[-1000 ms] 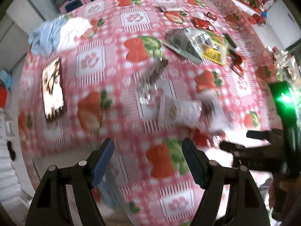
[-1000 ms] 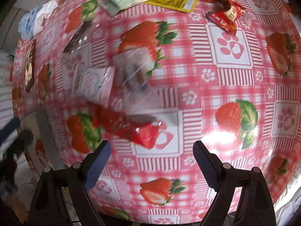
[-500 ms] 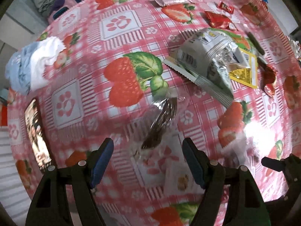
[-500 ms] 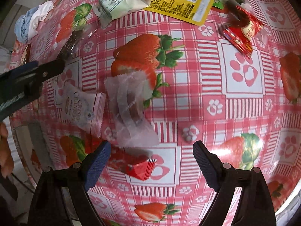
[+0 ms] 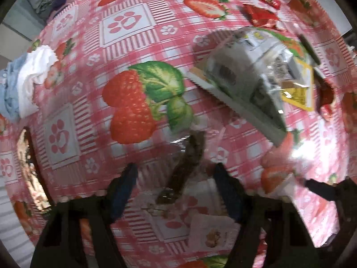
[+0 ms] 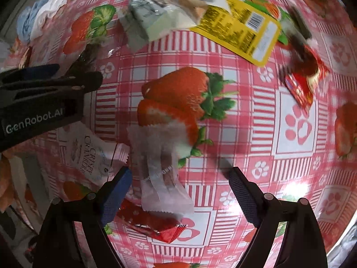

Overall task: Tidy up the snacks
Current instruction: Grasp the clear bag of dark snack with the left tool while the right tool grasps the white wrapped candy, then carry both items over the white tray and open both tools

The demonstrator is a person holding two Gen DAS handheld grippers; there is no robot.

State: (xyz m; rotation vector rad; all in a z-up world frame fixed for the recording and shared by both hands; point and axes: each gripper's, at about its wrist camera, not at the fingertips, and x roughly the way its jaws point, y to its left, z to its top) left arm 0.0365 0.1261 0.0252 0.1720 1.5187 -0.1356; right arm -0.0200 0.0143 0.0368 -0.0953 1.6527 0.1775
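Note:
Snacks lie on a strawberry-print tablecloth (image 5: 133,51). My left gripper (image 5: 176,176) is open, its fingers either side of a clear packet with a dark brown snack (image 5: 185,167); it also shows in the right wrist view (image 6: 87,55). A pink-white cranberry packet (image 5: 214,232) lies just below it, also in the right wrist view (image 6: 89,156). My right gripper (image 6: 180,178) is open over a translucent white packet (image 6: 162,174) and a red packet (image 6: 156,225). The left gripper shows at left in the right wrist view (image 6: 78,76).
A grey-green bag (image 5: 250,76) and yellow packet (image 6: 241,29) lie farther back, with red wrappers (image 6: 301,82) at right. A white-blue cloth (image 5: 24,82) and a flat photo-like card (image 5: 29,169) lie at left. The table edge is near, below both grippers.
My left gripper has moved forward across the table until the dark snack packet sits between its open fingers. My right gripper has moved forward a little over the white packet.

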